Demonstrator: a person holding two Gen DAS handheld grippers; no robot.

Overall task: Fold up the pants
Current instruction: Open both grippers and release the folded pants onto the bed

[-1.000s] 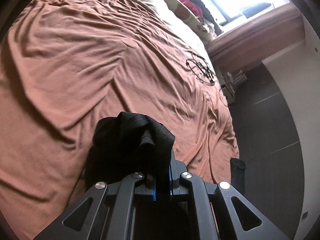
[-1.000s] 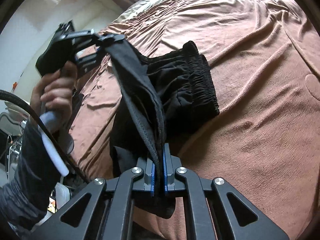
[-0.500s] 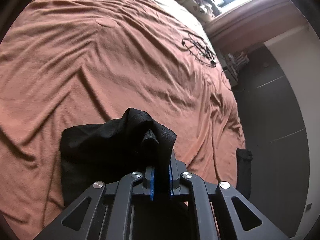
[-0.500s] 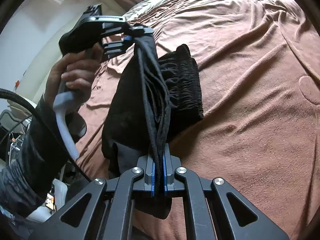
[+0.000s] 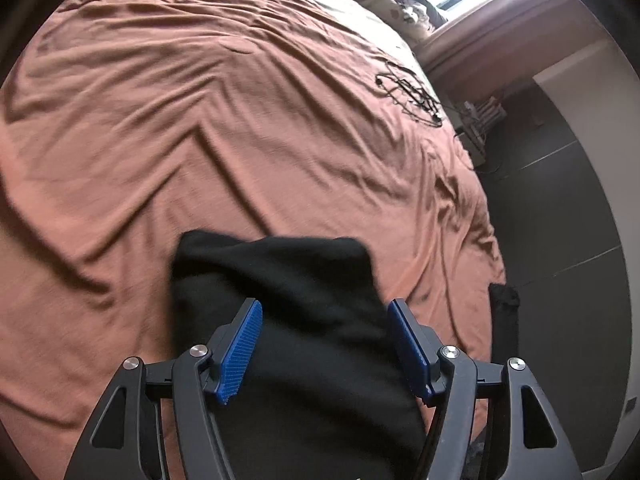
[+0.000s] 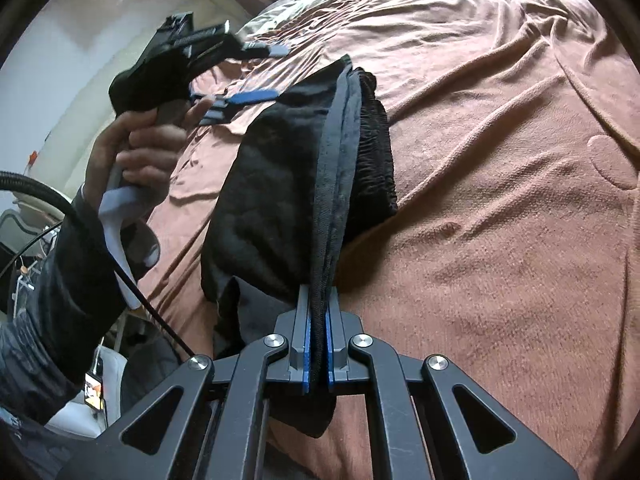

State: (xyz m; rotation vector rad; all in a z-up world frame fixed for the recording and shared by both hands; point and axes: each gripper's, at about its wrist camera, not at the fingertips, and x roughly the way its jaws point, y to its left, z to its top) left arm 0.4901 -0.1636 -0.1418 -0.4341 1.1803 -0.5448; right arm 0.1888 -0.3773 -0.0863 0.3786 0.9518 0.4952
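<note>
We see the black fabric pants (image 6: 296, 200) lying folded in a thick bundle on the wrinkled terracotta-brown bedspread (image 6: 500, 220), near the bed's edge closest to us. Their gathered elastic waistband sits on the far side of the bundle, lying on the bedspread.

Our left gripper (image 5: 324, 344), with black arms and blue ribbed pads (image 5: 240, 350), has just been opening; its jaws now stand wide apart above the pants, with the black cloth showing between them but neither pad pressing on it. In the right wrist view, a hand (image 6: 136, 148) in a dark sleeve holds that gripper just left of the pants, above the bedspread.

Our right gripper (image 6: 318, 344) is clamped tight on a doubled edge of the pants, which runs taut from its blue pads up toward the bundle's far end.

A tangle of thin black cable (image 5: 412, 92) lies on the bedspread well beyond the pants.
</note>
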